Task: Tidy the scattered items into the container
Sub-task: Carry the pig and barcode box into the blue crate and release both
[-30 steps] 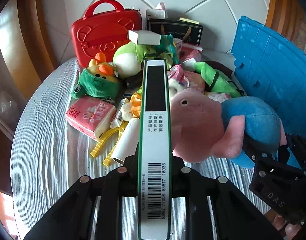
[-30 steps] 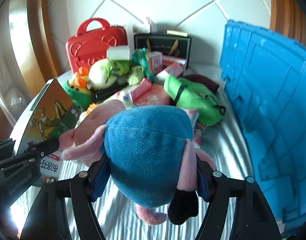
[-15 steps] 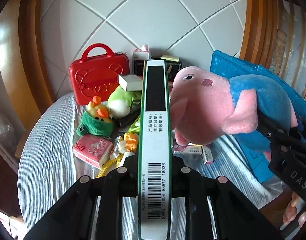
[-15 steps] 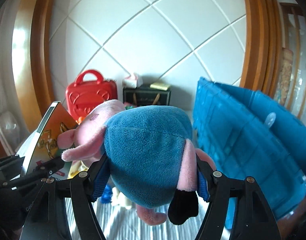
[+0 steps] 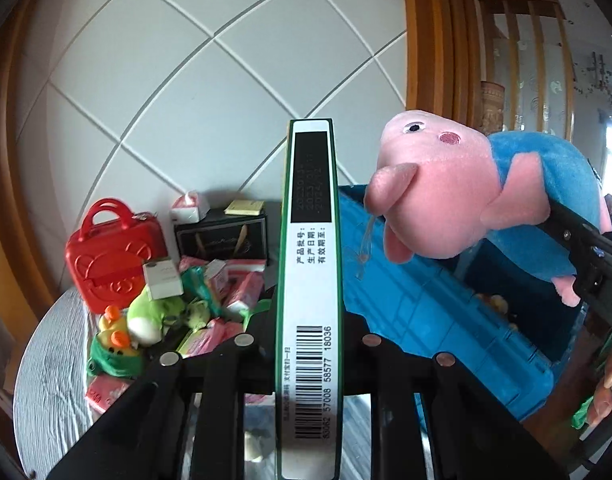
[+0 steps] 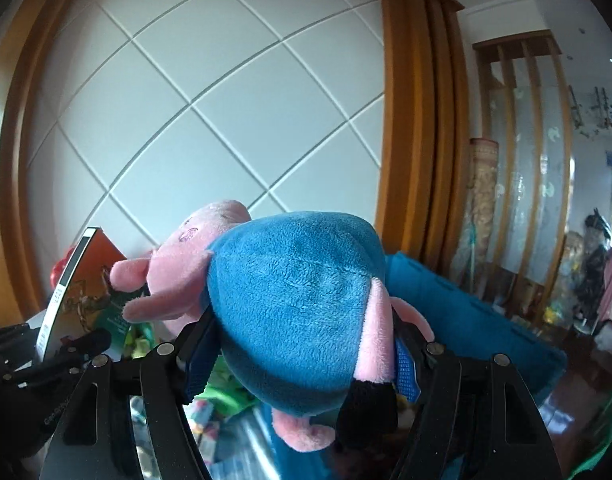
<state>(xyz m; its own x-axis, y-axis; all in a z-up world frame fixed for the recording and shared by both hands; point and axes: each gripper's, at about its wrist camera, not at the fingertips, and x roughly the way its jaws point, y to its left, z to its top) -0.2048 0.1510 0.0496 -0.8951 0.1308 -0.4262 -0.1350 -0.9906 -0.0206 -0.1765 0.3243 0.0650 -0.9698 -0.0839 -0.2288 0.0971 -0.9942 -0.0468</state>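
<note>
Both grippers are loaded and aloft, the left gripper (image 5: 307, 344) clamped on a flat green-edged box (image 5: 309, 280), the right gripper (image 6: 302, 356) squeezing a pig plush (image 6: 290, 300); each, I'd say, needs lowering into the blue container (image 5: 425, 312) before release.

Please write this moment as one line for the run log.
left gripper: shut on flat green-edged box | right gripper: shut on pink pig plush | both held above blue crate | pile remains on table
</note>
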